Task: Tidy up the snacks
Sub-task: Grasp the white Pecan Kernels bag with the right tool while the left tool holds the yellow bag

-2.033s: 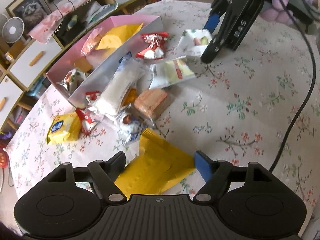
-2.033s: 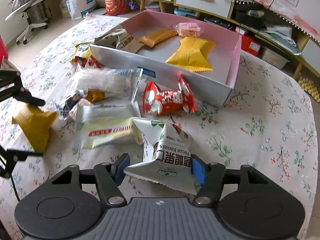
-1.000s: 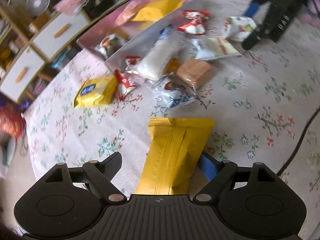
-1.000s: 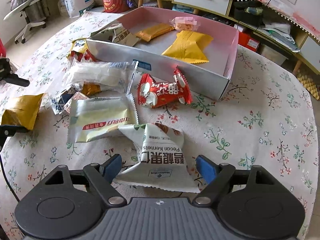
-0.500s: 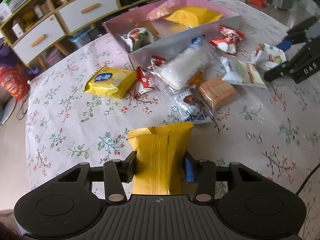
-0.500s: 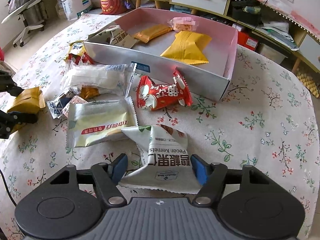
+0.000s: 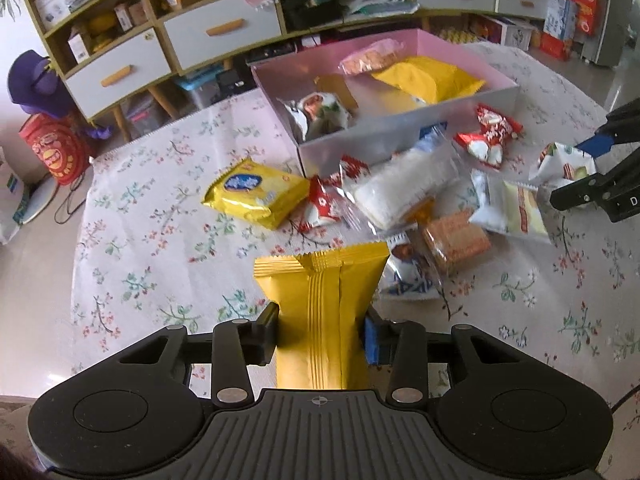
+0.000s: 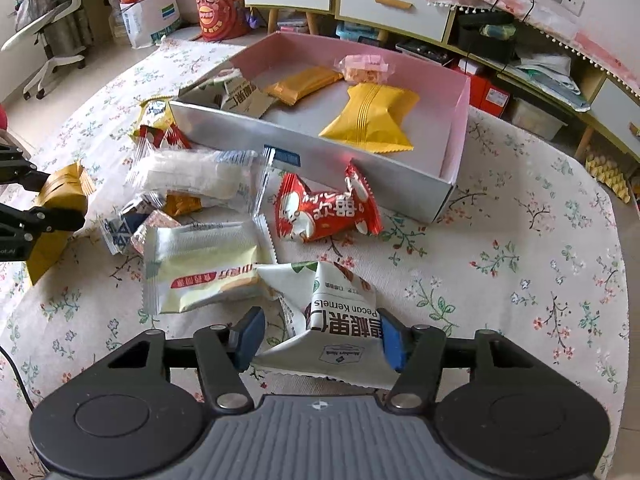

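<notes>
My left gripper (image 7: 320, 330) is shut on a long yellow snack pack (image 7: 322, 300) and holds it above the floral tablecloth. It also shows at the left of the right wrist view (image 8: 60, 204). My right gripper (image 8: 320, 338) has its fingers around a white pecan kernels pack (image 8: 340, 320); a gap shows on the left side, so the grip is unclear. A pink box (image 8: 456, 128) holds several snacks. More packs lie loose in front of it: a red one (image 8: 324, 210), a cream one (image 8: 200, 268), a clear white one (image 8: 192, 178).
A yellow biscuit pack (image 7: 254, 192) lies left of the box (image 7: 400, 136). An orange wafer pack (image 7: 456, 240) and a blue-white pack (image 7: 408, 276) lie just ahead of my left gripper. Drawers and shelves (image 7: 216, 32) stand behind the table. A cable runs at the right.
My left gripper closed on the yellow pack, lifted it and swung to face the box. My right gripper's fingers narrowed around the pecan pack.
</notes>
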Tool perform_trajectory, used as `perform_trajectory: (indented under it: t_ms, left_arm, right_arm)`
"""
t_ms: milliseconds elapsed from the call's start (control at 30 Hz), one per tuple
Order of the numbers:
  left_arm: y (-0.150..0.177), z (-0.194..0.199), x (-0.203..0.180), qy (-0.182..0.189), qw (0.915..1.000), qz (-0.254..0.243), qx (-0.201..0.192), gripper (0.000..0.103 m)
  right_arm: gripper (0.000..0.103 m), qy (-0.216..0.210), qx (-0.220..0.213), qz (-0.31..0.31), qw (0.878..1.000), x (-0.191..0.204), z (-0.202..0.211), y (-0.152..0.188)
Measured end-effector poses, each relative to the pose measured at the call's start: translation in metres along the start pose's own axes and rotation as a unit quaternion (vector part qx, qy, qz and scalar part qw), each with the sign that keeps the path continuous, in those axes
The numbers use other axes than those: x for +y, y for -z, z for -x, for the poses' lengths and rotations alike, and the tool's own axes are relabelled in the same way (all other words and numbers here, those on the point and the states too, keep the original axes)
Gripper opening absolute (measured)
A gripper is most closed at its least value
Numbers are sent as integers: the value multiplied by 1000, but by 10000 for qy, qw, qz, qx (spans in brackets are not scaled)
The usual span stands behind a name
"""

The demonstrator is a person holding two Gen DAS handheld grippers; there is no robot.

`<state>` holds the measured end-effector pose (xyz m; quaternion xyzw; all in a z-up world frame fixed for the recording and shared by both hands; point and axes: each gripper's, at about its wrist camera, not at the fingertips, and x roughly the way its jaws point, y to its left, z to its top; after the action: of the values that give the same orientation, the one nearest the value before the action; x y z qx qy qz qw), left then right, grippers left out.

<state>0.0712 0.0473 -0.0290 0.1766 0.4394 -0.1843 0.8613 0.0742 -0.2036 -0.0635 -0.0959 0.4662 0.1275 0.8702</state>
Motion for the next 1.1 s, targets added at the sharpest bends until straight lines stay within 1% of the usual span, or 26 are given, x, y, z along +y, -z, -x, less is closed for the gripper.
perform_trajectory:
  t_ms: [267, 467, 500, 533, 600, 633, 700, 800, 867, 933, 1000, 1100]
  left_arm:
    - [-11, 8, 0, -43, 9998, 63, -194, 38]
    - [-21, 10, -3, -118, 9994, 60, -323, 38]
    - [-22, 10, -4, -132, 9993, 56, -337, 38]
    - [-24, 10, -5, -132, 9993, 61, -354, 38]
    - [-27, 10, -6, -112, 9992, 80, -377, 38]
    - [-29, 10, -7, -101, 9992, 90, -386, 38]
    - [-31, 10, -10, -72, 9992, 102, -391, 38]
    - [-34, 10, -16, 15, 9992, 95, -390, 38]
    - [-35, 10, -20, 89, 9992, 76, -379, 38]
    - [-36, 10, -25, 131, 9992, 45, -370, 38]
    - [-36, 9, -29, 161, 9993, -1, -349, 38]
    - [-36, 7, -34, 185, 9993, -38, -308, 38]
  right_arm:
    - [33, 87, -157, -142, 9997, -4, 11, -5]
    - [27, 199, -308, -181, 9992, -8, 18, -10]
    - [23, 229, -329, -167, 9991, -7, 19, -10]
    - [13, 246, -365, -160, 9989, -8, 21, -11]
    - [7, 255, -424, -205, 9986, -10, 25, -12]
    - [6, 230, -436, -233, 9985, -12, 25, -12]
    - [7, 189, -364, -276, 9988, -16, 23, -12]
    - [10, -86, -133, -503, 9986, -21, 14, -9]
    - [17, -171, 3, -556, 9983, -21, 6, -6]
    - [30, -130, 40, -486, 9987, -18, 1, -4]
    - [31, -123, 93, -500, 9986, -18, -3, -4]
    - [30, -231, 230, -551, 9979, -17, -11, -3]
